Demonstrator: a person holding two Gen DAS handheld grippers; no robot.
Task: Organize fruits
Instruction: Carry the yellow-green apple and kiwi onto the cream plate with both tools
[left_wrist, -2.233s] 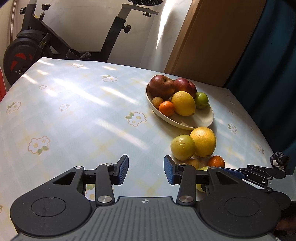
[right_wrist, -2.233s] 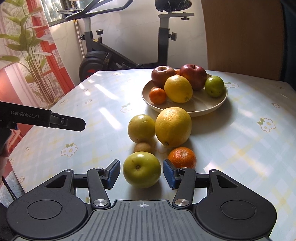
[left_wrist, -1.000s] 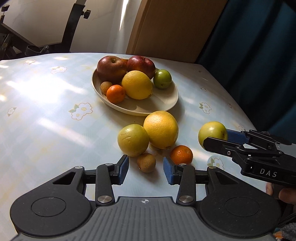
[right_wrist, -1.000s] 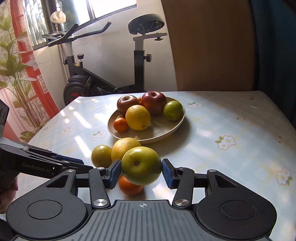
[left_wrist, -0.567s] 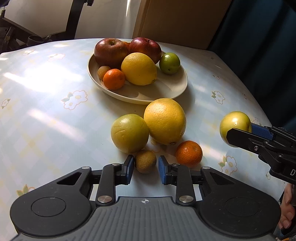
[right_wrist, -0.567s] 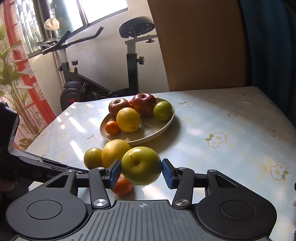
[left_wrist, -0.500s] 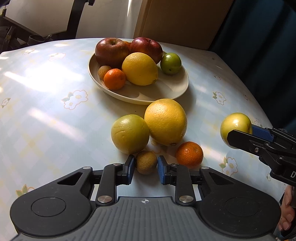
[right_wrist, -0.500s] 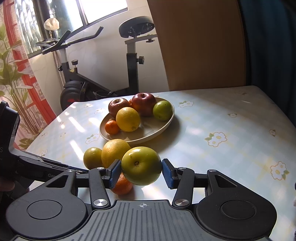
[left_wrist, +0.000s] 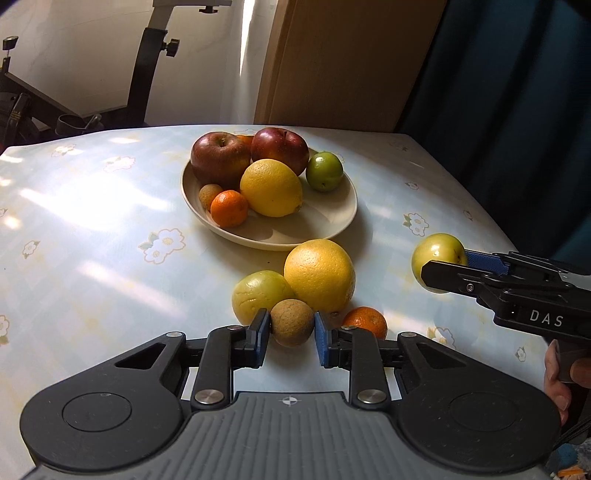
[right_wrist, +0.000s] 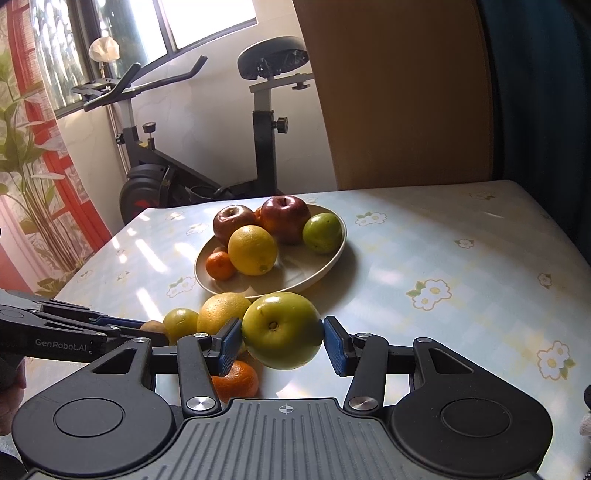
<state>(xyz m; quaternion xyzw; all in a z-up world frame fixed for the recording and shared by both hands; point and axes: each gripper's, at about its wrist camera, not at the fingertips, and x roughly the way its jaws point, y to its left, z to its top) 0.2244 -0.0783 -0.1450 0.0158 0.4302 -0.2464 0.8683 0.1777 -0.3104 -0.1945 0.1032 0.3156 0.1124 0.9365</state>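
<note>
1. Left gripper (left_wrist: 289, 331): blue pads closed around a small round brown fruit (left_wrist: 291, 322). Left pad touches it; a sliver of gap may remain at the right pad, so firm contact is unconfirmed. I cannot tell whether the fruit is lifted or resting on the cloth.
2. Right gripper (right_wrist: 282, 338): jaws closed on a large smooth yellow-green apple (right_wrist: 282, 330), gripped across its widest part and held clear of the table, judged ready for carrying to the bowl.
3. Just beyond the left gripper lie a small orange mandarin (left_wrist: 365, 322), a dull yellow-green citrus (left_wrist: 258, 295) and a big yellow grapefruit-like fruit (left_wrist: 319, 275), clustered and touching, on the flowered tablecloth (left_wrist: 110, 258). Judged not yet sorted.
4. Farther off: shallow beige bowl (left_wrist: 332, 225) holding two red apples, a yellow citrus, a small mandarin, a small brown fruit and a green fruit. Its near-right part is bare, the likely drop spot.
</note>
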